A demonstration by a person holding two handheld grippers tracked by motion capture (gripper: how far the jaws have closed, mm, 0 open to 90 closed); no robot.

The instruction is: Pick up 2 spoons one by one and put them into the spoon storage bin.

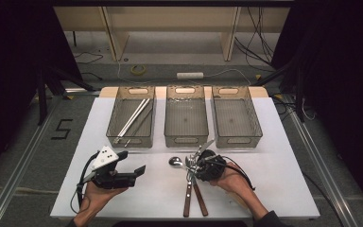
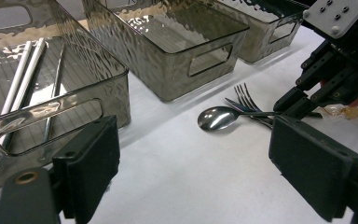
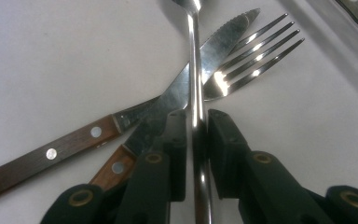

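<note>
Three clear bins stand in a row along the far side of the white worktop (image 1: 274, 156); the left bin (image 1: 131, 116) holds metal straws, and the middle bin (image 1: 185, 115) and right bin (image 1: 236, 116) lie at twelve o'clock from the cutlery. A wooden-handled knife (image 3: 186, 84) and fork (image 3: 247, 60) lie crossed beneath the spoon (image 3: 196, 88), crowding it. The right hand-held gripper (image 3: 196, 140) has its jaws on either side of the spoon's handle, pressing on it, the bowl toward twelve o'clock. The left hand-held gripper (image 2: 193, 158) is open, at nine o'clock, well apart.
</note>
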